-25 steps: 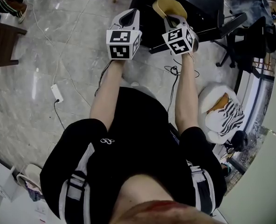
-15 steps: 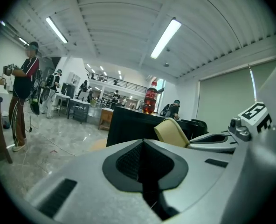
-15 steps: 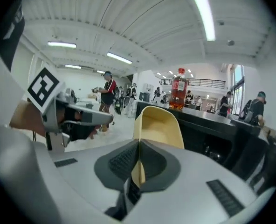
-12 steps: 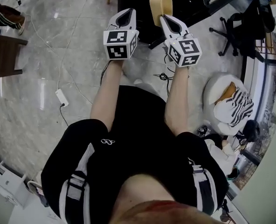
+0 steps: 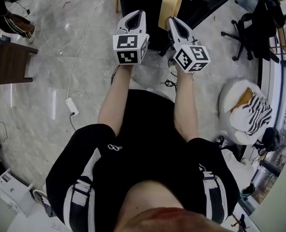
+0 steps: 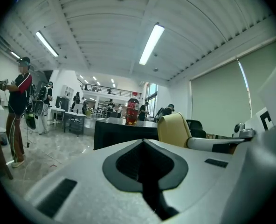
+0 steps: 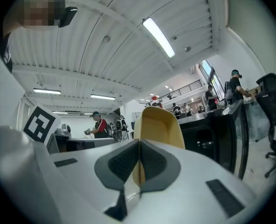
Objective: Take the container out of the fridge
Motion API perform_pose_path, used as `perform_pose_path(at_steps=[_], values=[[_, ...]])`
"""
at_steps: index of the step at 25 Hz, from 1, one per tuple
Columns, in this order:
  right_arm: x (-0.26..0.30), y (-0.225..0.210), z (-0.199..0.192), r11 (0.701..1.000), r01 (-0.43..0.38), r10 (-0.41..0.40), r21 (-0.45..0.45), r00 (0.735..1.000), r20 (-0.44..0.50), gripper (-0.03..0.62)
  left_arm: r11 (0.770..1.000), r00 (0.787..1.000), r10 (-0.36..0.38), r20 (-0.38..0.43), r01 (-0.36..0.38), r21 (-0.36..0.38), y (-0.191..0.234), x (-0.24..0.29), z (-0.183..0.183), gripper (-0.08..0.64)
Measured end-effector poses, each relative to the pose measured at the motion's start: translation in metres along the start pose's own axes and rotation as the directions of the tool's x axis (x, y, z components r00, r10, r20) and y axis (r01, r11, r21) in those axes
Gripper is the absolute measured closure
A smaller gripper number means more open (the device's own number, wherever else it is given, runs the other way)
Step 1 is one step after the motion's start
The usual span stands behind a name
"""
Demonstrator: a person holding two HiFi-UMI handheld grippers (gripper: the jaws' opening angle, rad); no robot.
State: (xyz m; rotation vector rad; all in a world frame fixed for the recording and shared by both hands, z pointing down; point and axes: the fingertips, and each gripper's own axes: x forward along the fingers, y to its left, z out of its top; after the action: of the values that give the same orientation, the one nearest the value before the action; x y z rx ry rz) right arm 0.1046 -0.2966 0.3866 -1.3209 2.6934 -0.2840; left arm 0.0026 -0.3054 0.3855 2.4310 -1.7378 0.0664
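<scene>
A pale yellow container (image 5: 170, 5) is held by its rim in my right gripper (image 5: 171, 21), which is shut on it, in front of a black cabinet (image 5: 143, 4). In the right gripper view the container (image 7: 162, 124) stands up just beyond the shut jaws of my right gripper (image 7: 138, 168). My left gripper (image 5: 135, 15) is level with it on the left, shut and empty. In the left gripper view my left gripper (image 6: 145, 171) has nothing between its jaws, and the container (image 6: 174, 129) shows at the right.
A red bottle (image 6: 132, 111) stands on the black cabinet (image 6: 124, 132). An office chair (image 5: 251, 30) is at the right, a white beanbag (image 5: 235, 93) near the person's right side. A wooden stool (image 5: 11, 63) and a power strip (image 5: 72, 106) with cables are on the marble floor at the left. Several people stand in the distance.
The person has shifted position, and the floor and chair have slid in the head view. The container stays in my right gripper and now stands more upright. My left gripper stays alongside.
</scene>
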Motion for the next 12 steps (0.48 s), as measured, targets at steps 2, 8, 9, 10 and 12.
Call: perform_pose_path(at_steps=[2, 8, 9, 10, 12], values=[[-0.004, -0.002, 0.000, 1.000, -0.001, 0.001, 0.022, 1.000, 0.010, 0.578, 1.000, 1.000, 0.004, 0.002, -0.004, 0.008, -0.003, -0.003, 0.001, 0.551], [-0.013, -0.010, 0.012, 0.999, -0.002, 0.000, 0.036, 0.999, 0.042, 0.578, 1.000, 1.000, 0.005, 0.003, -0.005, 0.013, -0.013, -0.008, 0.001, 0.551], [-0.014, -0.011, 0.013, 0.999, -0.002, 0.000, 0.035, 0.999, 0.045, 0.578, 1.000, 1.000, 0.005, 0.004, -0.005, 0.013, -0.014, -0.009, 0.000, 0.549], [-0.015, -0.011, 0.013, 0.999, -0.002, 0.001, 0.032, 0.999, 0.045, 0.578, 1.000, 1.000, 0.005, 0.005, -0.005, 0.015, -0.015, -0.009, 0.000, 0.551], [-0.016, -0.010, 0.013, 1.000, -0.003, 0.002, 0.026, 0.999, 0.045, 0.578, 1.000, 1.000, 0.004, 0.008, -0.004, 0.015, -0.016, -0.010, 0.000, 0.549]])
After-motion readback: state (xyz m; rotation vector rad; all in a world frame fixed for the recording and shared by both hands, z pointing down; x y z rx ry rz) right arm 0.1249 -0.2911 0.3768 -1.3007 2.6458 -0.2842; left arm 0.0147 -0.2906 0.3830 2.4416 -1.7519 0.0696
